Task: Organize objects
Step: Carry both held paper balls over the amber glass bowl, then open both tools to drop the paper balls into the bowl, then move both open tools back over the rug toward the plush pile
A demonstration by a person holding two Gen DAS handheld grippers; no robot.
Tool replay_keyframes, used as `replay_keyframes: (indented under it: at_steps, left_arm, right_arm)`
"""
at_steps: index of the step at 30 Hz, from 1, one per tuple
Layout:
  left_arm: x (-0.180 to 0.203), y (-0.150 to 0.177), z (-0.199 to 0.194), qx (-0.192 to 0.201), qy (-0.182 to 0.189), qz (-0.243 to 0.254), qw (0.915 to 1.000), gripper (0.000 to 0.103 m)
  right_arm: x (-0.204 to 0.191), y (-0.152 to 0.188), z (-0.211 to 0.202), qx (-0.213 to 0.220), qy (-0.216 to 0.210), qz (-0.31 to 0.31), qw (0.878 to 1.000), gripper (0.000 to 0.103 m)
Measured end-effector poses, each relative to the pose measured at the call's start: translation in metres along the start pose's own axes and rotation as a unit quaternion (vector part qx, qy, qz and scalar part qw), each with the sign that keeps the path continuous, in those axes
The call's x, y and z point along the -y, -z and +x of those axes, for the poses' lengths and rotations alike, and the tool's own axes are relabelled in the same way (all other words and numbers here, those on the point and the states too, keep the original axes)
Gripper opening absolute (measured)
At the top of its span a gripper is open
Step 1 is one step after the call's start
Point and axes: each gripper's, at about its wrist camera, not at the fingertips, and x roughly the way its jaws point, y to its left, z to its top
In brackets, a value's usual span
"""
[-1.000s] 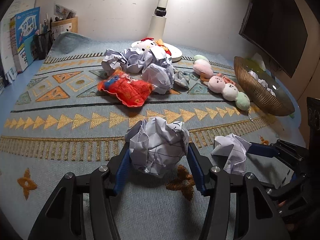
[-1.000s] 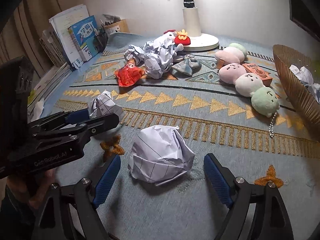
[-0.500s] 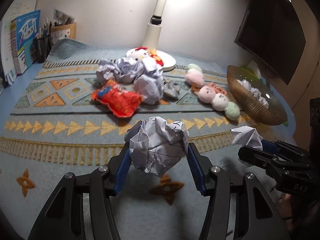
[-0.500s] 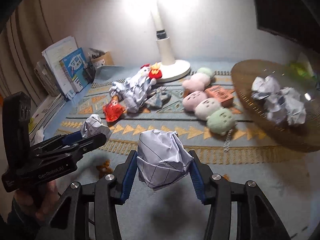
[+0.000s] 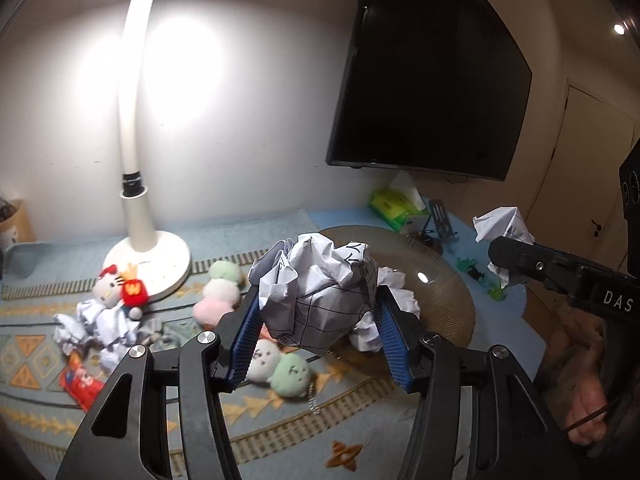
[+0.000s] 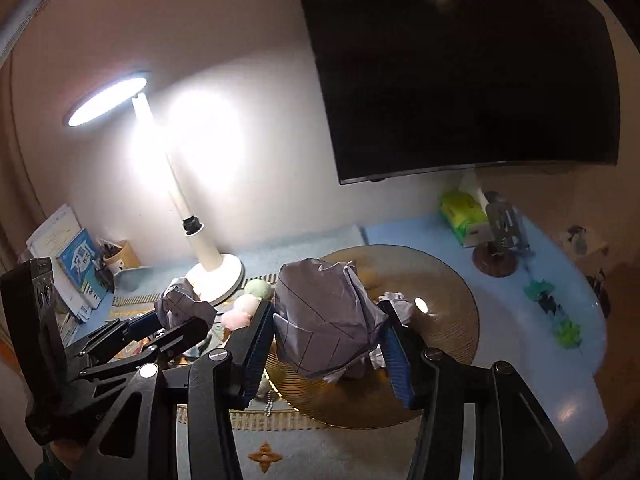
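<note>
Grippers now hang raised before the wicker bowl [image 6: 448,280]; a second ago both were low over the rug. Left gripper [image 5: 316,320] and right gripper [image 6: 326,330] each clamp a paper ball [image 5: 320,288] [image 6: 324,316], partly closed.

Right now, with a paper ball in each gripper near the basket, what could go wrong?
1. The left gripper and right gripper are close together and might collide over the basket.
2. Each paper ball is light and could bounce off the paper already inside.
</note>
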Motion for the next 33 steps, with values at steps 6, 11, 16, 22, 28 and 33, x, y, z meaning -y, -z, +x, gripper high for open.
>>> replay_keyframes:
  at_steps: [6, 11, 16, 22, 28, 33]
  left_arm:
    - [0.024, 0.003, 0.051, -0.041, 0.022, 0.011, 0.9989, 0.053]
    - [0.028, 0.009, 0.073, -0.057, 0.039, 0.011, 0.9976, 0.073]
    - [0.015, 0.015, 0.071, -0.073, 0.056, -0.008, 0.9958, 0.077]
    - [-0.016, 0.027, 0.038, -0.064, 0.033, -0.022, 0.9972, 0.077]
    - [-0.065, 0.049, -0.042, 0.006, -0.092, -0.058, 0.994, 0.092]
    - [-0.116, 0.076, -0.099, 0.046, -0.171, -0.082, 0.9807, 0.102]
  right_arm:
    - [0.026, 0.007, 0.037, -0.052, 0.027, 0.026, 0.998, 0.059]
    - [0.034, 0.008, 0.037, -0.052, 0.036, 0.025, 0.998, 0.061]
    - [0.028, 0.01, 0.029, -0.048, 0.02, 0.026, 0.998, 0.062]
    - [-0.012, 0.02, 0.023, -0.052, -0.039, 0.012, 0.998, 0.065]
    - [-0.089, 0.036, 0.022, -0.042, -0.096, -0.051, 0.993, 0.069]
    - [-0.146, 0.061, 0.045, -0.058, -0.142, -0.075, 0.985, 0.069]
